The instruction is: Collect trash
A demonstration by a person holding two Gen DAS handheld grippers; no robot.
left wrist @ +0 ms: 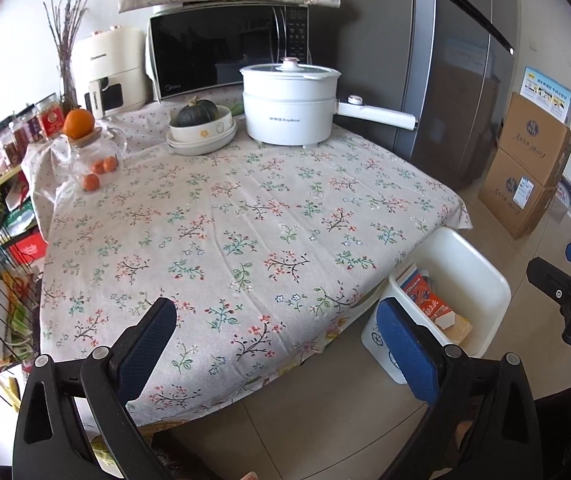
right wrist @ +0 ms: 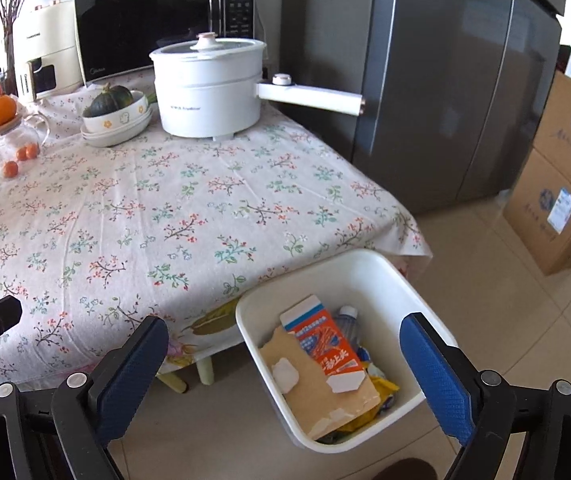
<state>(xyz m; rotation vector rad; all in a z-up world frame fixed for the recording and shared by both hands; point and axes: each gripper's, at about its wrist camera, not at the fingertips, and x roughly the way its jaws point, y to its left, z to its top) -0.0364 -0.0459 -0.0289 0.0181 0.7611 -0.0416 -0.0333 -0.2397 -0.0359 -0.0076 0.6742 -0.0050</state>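
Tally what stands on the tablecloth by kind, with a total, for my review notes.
Microwave: 1
Air fryer: 1
Electric pot: 1
Bowl stack with squash: 1
Glass teapot: 1
Large orange on the teapot: 1
Small oranges, seen at or in the teapot: 3
Total: 9

Home kitchen, microwave (left wrist: pixel 229 48), tall grey fridge (left wrist: pixel 445 60), electric pot (left wrist: pixel 289 104) on floral-clothed table (left wrist: pixel 245 232)
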